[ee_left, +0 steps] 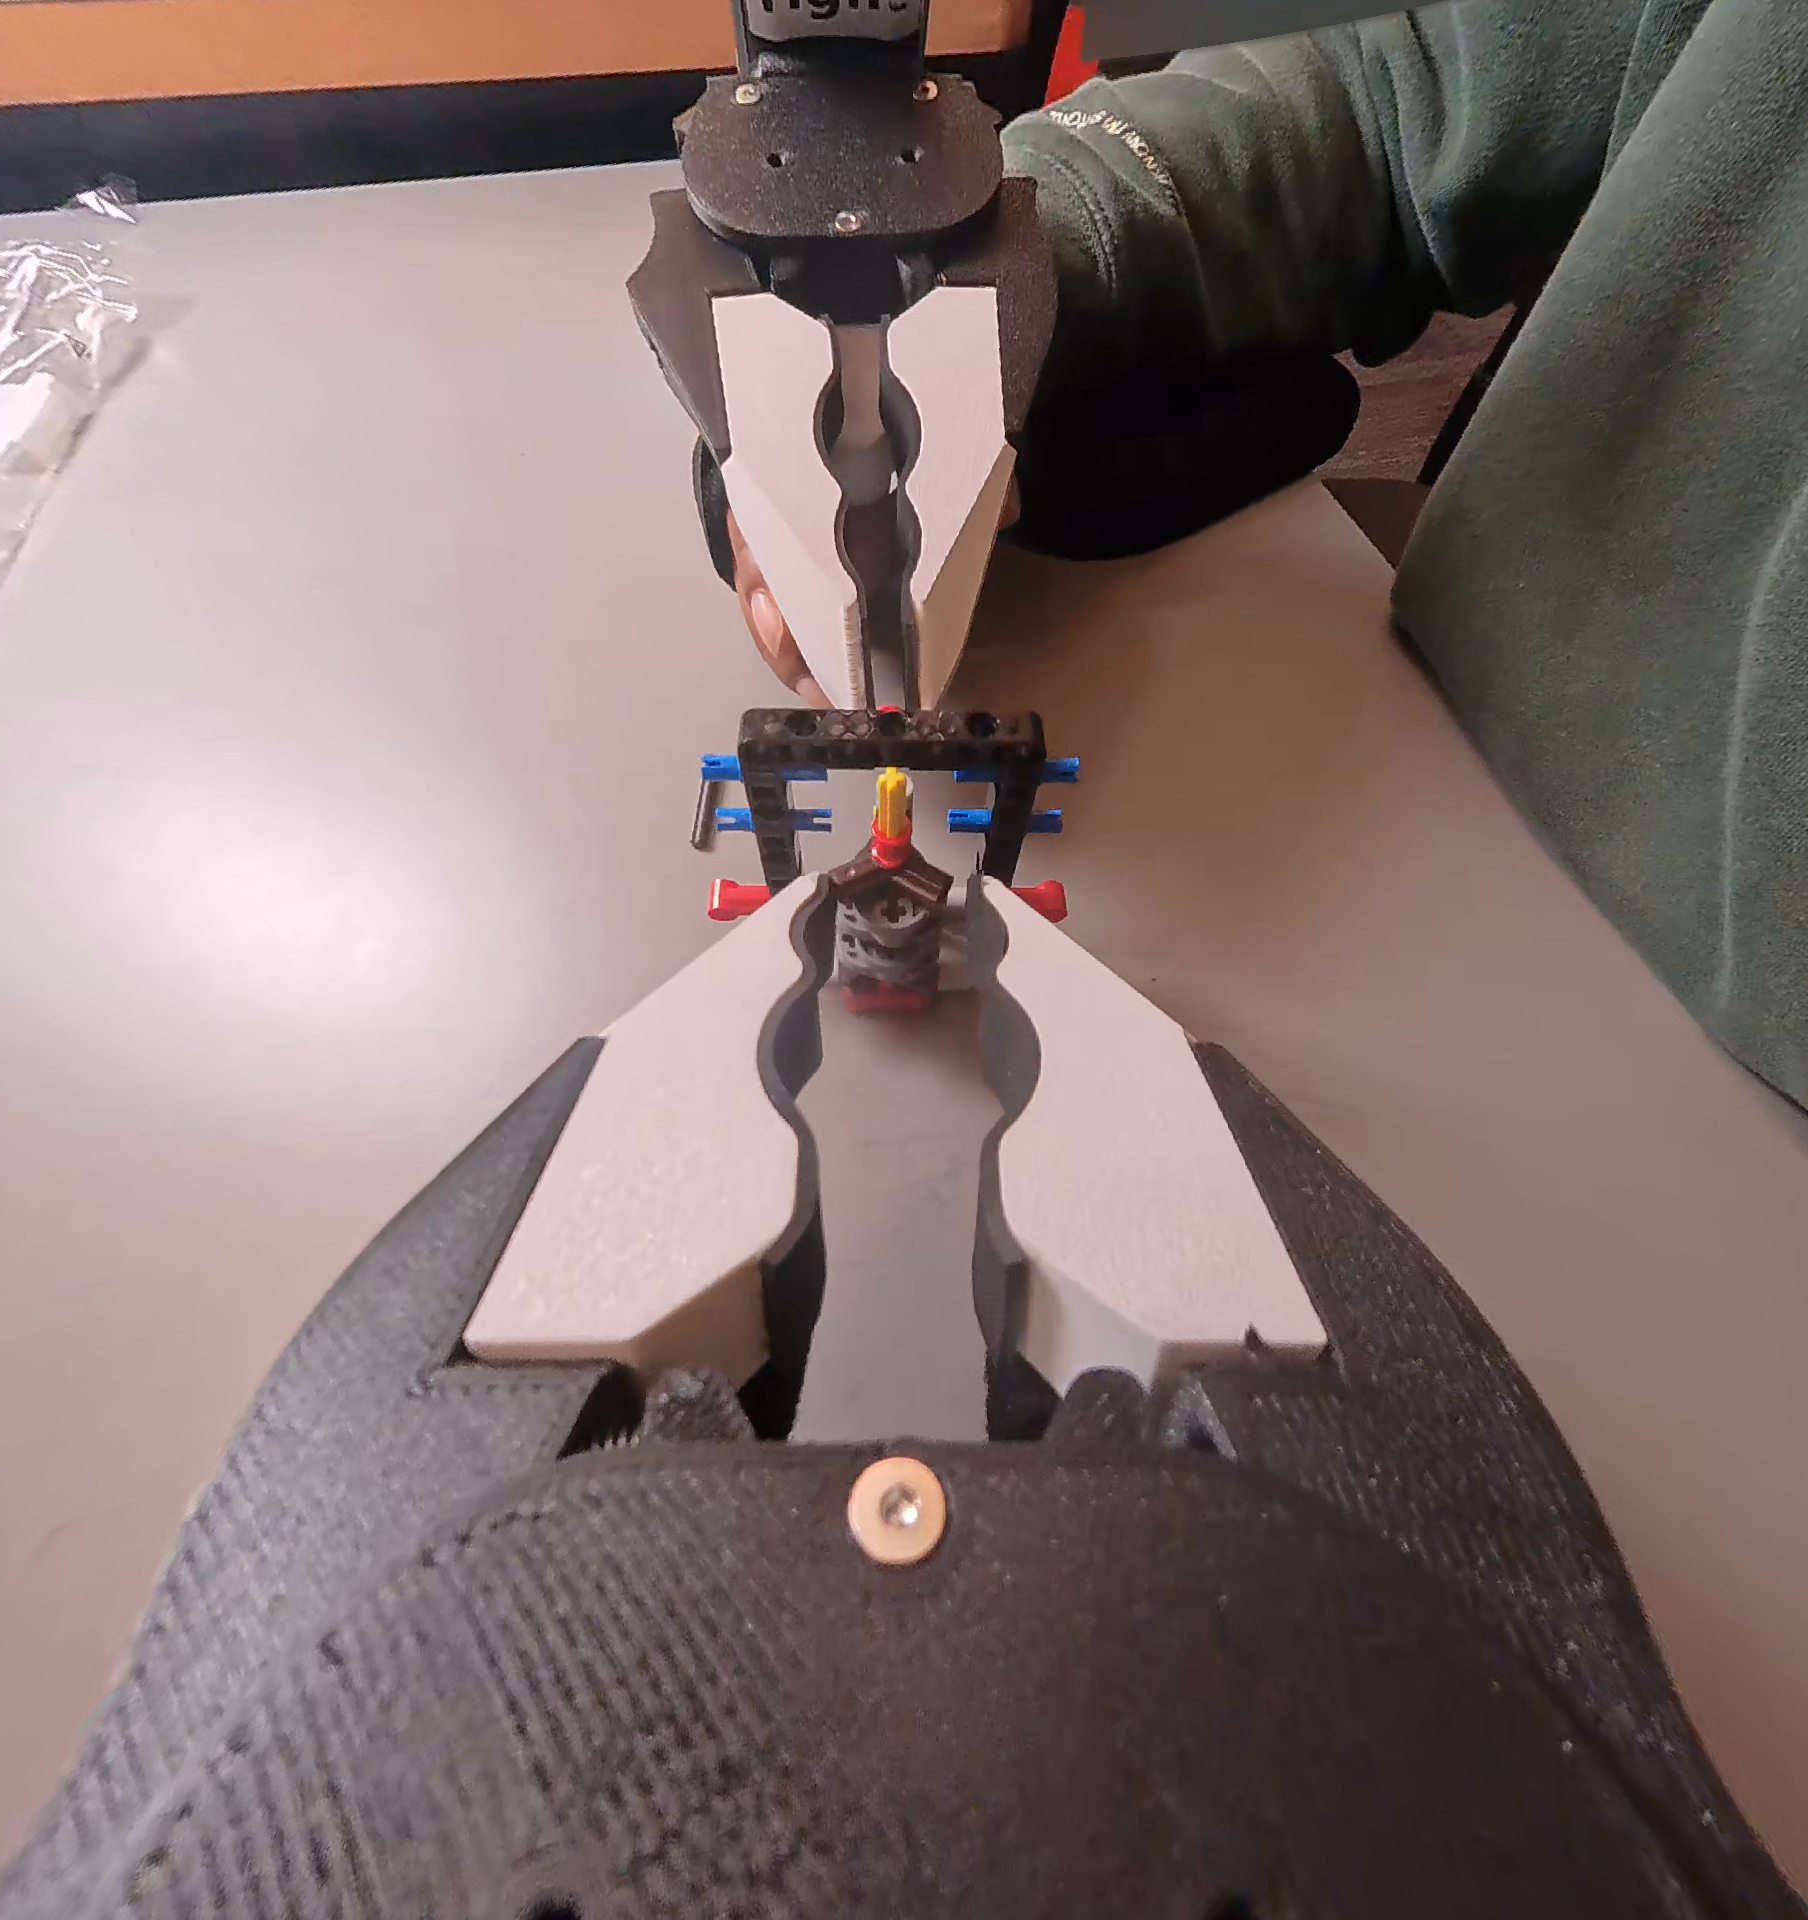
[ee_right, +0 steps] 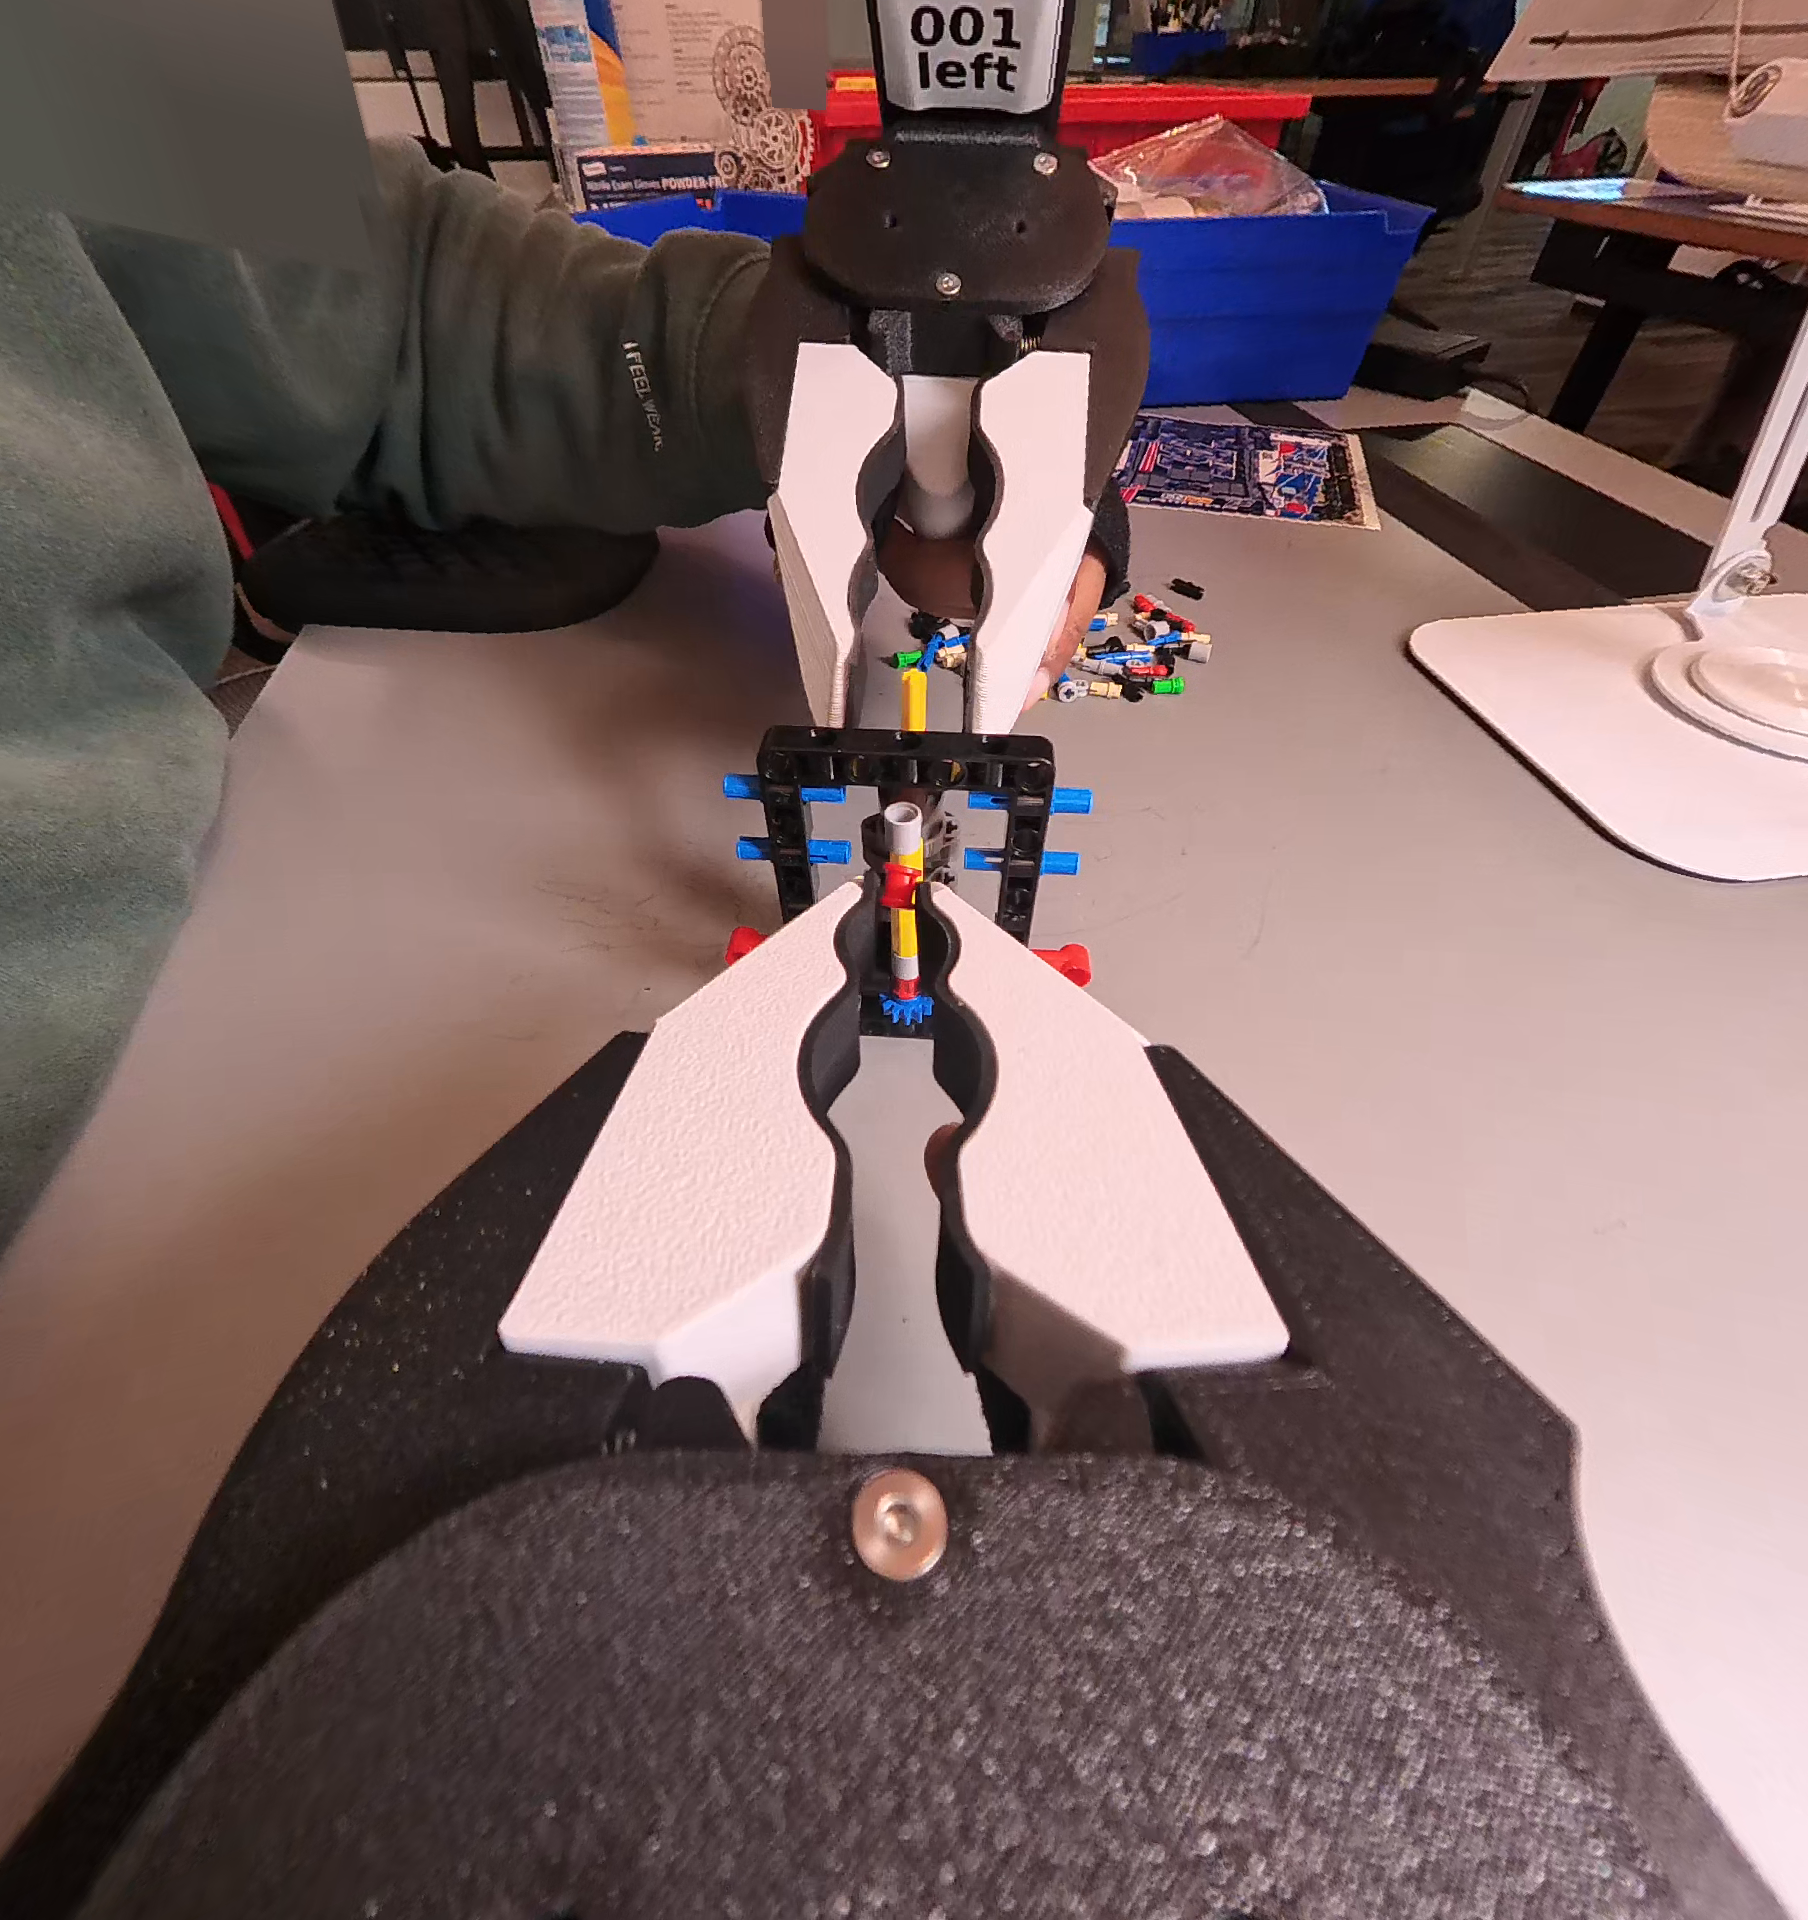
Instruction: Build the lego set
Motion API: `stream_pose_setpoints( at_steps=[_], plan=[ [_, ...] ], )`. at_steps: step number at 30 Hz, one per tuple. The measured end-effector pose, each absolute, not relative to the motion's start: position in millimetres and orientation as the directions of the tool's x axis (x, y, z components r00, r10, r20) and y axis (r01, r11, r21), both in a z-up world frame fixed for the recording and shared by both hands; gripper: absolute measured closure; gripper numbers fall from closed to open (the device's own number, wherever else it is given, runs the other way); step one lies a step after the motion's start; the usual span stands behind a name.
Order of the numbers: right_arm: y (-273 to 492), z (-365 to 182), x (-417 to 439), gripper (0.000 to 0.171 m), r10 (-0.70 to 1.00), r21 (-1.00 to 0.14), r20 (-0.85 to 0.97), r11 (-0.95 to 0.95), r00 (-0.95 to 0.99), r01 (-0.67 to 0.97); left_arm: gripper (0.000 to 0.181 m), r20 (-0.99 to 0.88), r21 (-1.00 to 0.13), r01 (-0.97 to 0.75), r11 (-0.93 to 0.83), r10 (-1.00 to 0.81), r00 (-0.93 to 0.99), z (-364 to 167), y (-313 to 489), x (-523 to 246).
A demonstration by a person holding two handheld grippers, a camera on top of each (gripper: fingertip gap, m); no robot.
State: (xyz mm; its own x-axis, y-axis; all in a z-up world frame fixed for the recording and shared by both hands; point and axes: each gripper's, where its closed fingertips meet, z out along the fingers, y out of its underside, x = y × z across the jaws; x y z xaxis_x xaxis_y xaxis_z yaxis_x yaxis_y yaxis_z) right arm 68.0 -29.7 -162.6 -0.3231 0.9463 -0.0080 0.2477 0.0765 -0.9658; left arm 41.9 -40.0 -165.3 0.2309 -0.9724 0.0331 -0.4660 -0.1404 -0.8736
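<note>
Left wrist view: left gripper (ee_left: 895, 894) straddles the frame (ee_left: 889, 805) on the table (ee_left: 360, 831), fingers part-open around its geared core, right gripper (ee_left: 884, 686) pinching the far beam — light, stiff, pop-apart, best held by beams.

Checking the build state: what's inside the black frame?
Inside the black frame: a yellow axle with a red bush and grey sleeve, plus inward blue pin ends. The frame's near corners are covered by the right gripper.
</note>
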Motion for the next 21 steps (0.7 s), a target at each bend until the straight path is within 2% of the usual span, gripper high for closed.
stream_pose_setpoints(
  at_steps=[15, 21],
  plan=[
    [-29.2, -163.2, 68.4, 0.166, 0.947, -0.965, -0.006, 0.08, -0.322, 0.251, 0.162, 0.031, -0.878, -0.454, -0.149, -0.966, 0.258, -163.6, -38.0, 36.1],
    [-30.0, -163.1, 68.7, 0.166, 0.945, -0.965, -0.007, 0.08, -0.328, 0.251, 0.139, 0.072, -0.88, -0.449, -0.154, -0.978, 0.193, -164.3, -42.7, 38.3]
  ],
)
